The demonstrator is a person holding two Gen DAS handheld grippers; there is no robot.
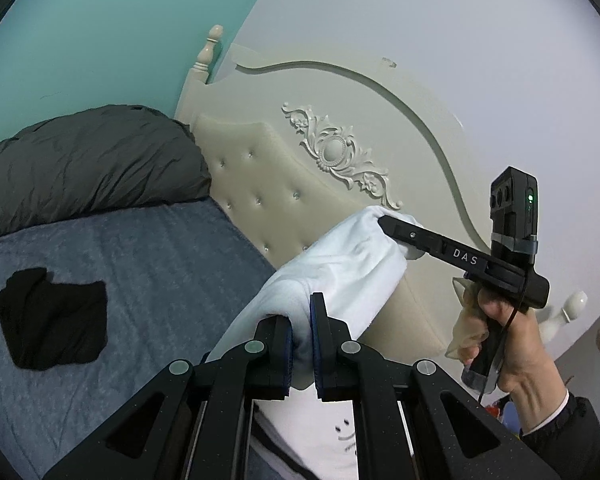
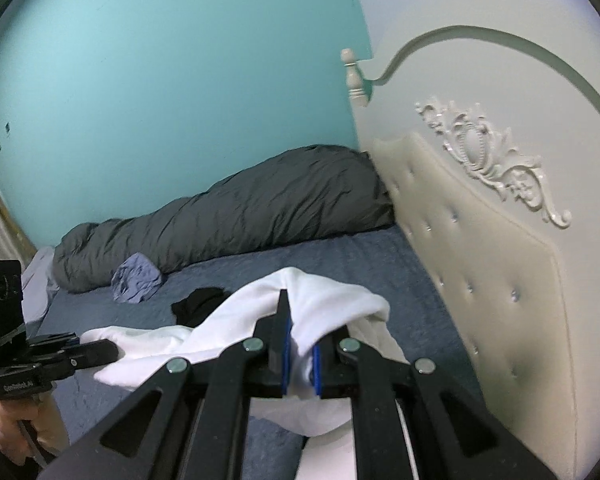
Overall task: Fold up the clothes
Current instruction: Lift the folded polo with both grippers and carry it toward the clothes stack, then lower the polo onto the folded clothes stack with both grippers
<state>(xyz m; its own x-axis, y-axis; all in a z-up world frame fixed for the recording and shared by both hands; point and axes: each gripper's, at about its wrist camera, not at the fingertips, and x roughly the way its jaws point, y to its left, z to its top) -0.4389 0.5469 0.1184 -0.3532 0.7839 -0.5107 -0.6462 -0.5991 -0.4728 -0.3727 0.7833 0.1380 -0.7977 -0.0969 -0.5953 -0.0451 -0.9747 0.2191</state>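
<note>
Above the bed [image 1: 148, 248], through the left wrist view, we are pinching the white shirt [image 1: 340, 264] in the left gripper [image 1: 301, 344] jaws; the right gripper [image 1: 396, 232] grips its far edge near the headboard [image 1: 284, 184].

From the right wrist view, our right gripper [image 2: 300, 356] jaws are clamping the white shirt [image 2: 324, 300], with the black garment [image 2: 198, 304] lying beyond it on the bed [image 2: 340, 256].

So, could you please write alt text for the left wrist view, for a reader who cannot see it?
The left tool grips a white garment held above a blue bed, and the right tool grips its far end. A black garment lies on the bed, with a grey duvet and cream headboard behind.
</note>
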